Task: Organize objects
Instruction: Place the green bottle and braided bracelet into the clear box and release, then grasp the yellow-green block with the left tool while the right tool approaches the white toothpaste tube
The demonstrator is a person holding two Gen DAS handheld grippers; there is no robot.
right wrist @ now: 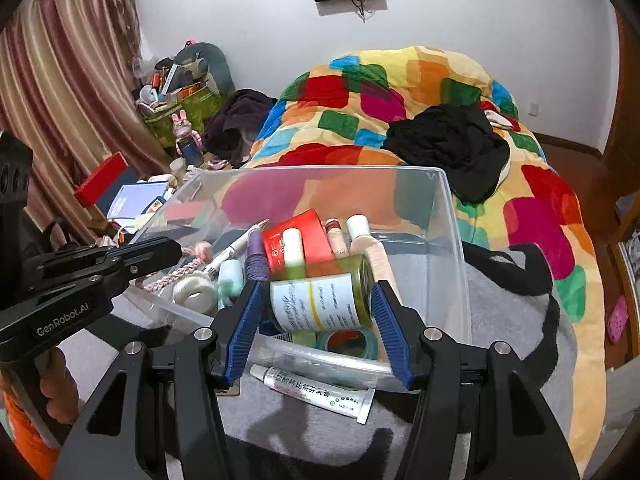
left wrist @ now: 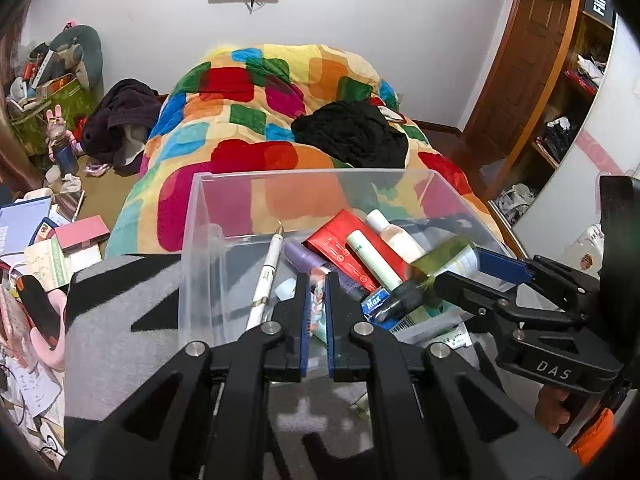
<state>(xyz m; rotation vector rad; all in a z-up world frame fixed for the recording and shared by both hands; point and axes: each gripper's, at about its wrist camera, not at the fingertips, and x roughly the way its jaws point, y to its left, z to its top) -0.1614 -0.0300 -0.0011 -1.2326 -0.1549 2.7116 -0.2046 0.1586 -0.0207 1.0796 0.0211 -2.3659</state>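
Observation:
A clear plastic bin (left wrist: 196, 264) (right wrist: 448, 216) stands on a grey blanket and holds a white pen (left wrist: 266, 268), a purple tube (left wrist: 302, 256), a red box (left wrist: 340, 240), a pale green tube (left wrist: 372, 256), a pink bottle (right wrist: 362, 236) and tape rolls (right wrist: 194, 290). Over the bin's near edge, my left gripper (left wrist: 318, 280) (right wrist: 176, 250) is shut on a thin tube with a cartoon print (left wrist: 318, 308). My right gripper (right wrist: 318, 292) (left wrist: 460, 270) is shut on a green bottle with a white label (right wrist: 320, 300) (left wrist: 444, 260), held on its side above the bin's front.
A white ointment tube (right wrist: 316, 394) lies on the grey blanket (right wrist: 512, 320) in front of the bin. Behind it is a bed with a colourful quilt (left wrist: 280, 112) and black clothes (right wrist: 452, 148). Cluttered books and boxes (left wrist: 44, 240) sit left; a wardrobe (left wrist: 560, 100) stands right.

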